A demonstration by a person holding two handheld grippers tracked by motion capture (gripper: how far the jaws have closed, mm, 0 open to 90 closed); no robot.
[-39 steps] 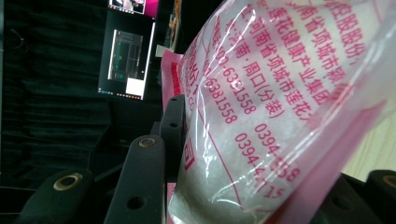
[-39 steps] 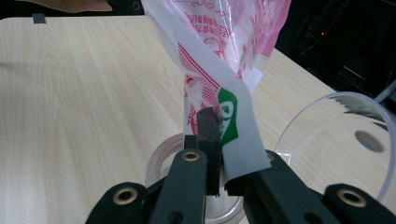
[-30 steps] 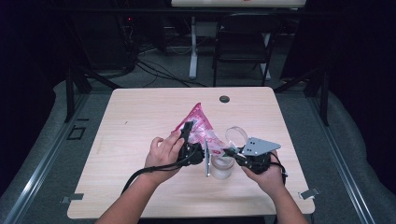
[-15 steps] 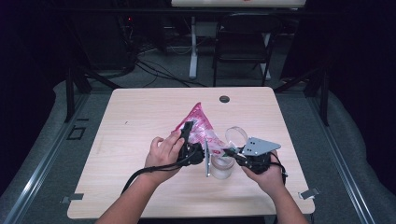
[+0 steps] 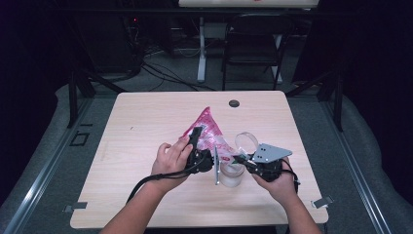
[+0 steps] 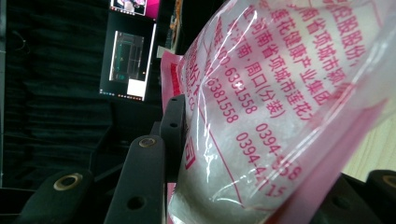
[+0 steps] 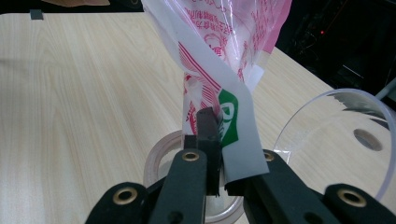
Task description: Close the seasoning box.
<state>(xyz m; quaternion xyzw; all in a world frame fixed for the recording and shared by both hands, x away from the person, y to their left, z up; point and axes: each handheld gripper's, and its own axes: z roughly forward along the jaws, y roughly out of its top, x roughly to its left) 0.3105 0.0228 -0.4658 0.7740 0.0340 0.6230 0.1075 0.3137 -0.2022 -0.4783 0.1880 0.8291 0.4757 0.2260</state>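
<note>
A pink and clear plastic bag [image 5: 207, 127] of white powder hangs tilted over a clear jar [image 5: 232, 176] near the table's front. My left gripper [image 5: 206, 149] is shut on the bag's body; in the left gripper view the printed film [image 6: 280, 93] bulges between its black fingers [image 6: 140, 182]. My right gripper [image 5: 239, 158] is shut on the bag's lower corner, just above the jar's mouth. The right gripper view has that corner [image 7: 229, 116] pinched between the jaws [image 7: 217, 135], with the jar's rim [image 7: 159, 154] below.
The jar's round clear lid [image 5: 246, 141] stands tipped open behind it, also at the right of the right gripper view [image 7: 336, 135]. The wooden table [image 5: 146, 122] has a dark grommet [image 5: 234, 103] at its far edge. A chair [image 5: 253, 44] stands beyond.
</note>
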